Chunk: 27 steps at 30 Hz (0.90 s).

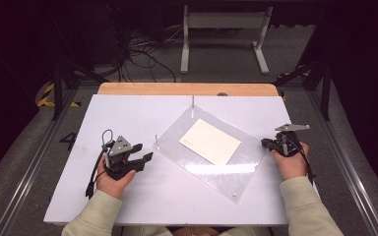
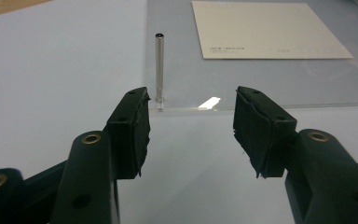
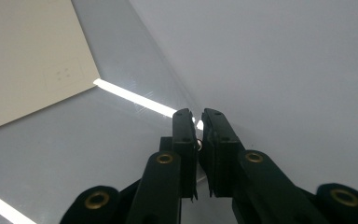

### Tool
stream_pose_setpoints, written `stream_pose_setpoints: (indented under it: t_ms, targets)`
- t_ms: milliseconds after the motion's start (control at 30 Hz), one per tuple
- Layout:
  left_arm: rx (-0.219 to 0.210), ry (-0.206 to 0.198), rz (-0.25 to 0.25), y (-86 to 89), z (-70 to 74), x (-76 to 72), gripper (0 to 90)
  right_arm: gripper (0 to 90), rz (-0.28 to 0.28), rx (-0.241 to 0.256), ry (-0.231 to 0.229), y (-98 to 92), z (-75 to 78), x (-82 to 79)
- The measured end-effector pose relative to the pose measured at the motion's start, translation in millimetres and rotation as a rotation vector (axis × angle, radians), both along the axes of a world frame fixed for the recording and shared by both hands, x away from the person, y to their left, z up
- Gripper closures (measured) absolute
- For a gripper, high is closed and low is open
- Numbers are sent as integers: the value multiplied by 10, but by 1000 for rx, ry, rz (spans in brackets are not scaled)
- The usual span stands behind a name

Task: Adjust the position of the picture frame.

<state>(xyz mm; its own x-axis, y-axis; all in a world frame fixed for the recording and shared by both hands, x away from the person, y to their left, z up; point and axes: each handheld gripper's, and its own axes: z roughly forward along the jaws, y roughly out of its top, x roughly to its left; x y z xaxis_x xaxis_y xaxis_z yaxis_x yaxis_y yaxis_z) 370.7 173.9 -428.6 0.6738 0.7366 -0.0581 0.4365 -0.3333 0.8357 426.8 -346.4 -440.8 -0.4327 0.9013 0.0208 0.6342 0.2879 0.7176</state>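
Both black grippers are held low over the big white table. On the table a clear, square plastic sheet lies turned like a diamond, with a cream paper card on it. Its right corner is pinched by the right gripper. Jaws of the left gripper are spread wide, near a thin metal pin standing on the sheet's left corner.
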Motion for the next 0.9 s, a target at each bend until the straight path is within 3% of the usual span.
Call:
stream_pose_setpoints:
  t_ms: [133,333,433,533,667,733,767,867,900]
  targets:
    - [5,2,-5,-6,-9,0,463,837,18,-46,-2,42,14,-12]
    - [0,20,16,61,-38,53,471,836,64,-58,43,159,46,-175]
    - [-12,28,24,74,-33,50,472,835,90,-52,50,212,46,-255]
    - [-21,35,-5,35,-25,29,474,834,117,-22,50,269,28,-378]
    - [-29,65,-108,-153,-11,-78,496,833,159,-12,68,377,27,-507]
    - [-50,101,-231,-360,-2,-185,518,833,179,-17,75,455,29,-572]
    - [-50,101,-231,-360,-2,-185,521,833,179,-17,75,455,29,-572]
    - [-46,113,-361,-660,28,-357,522,832,206,-7,83,515,26,-615]
    - [-46,113,-361,-660,28,-357,523,832,206,-7,83,515,26,-615]
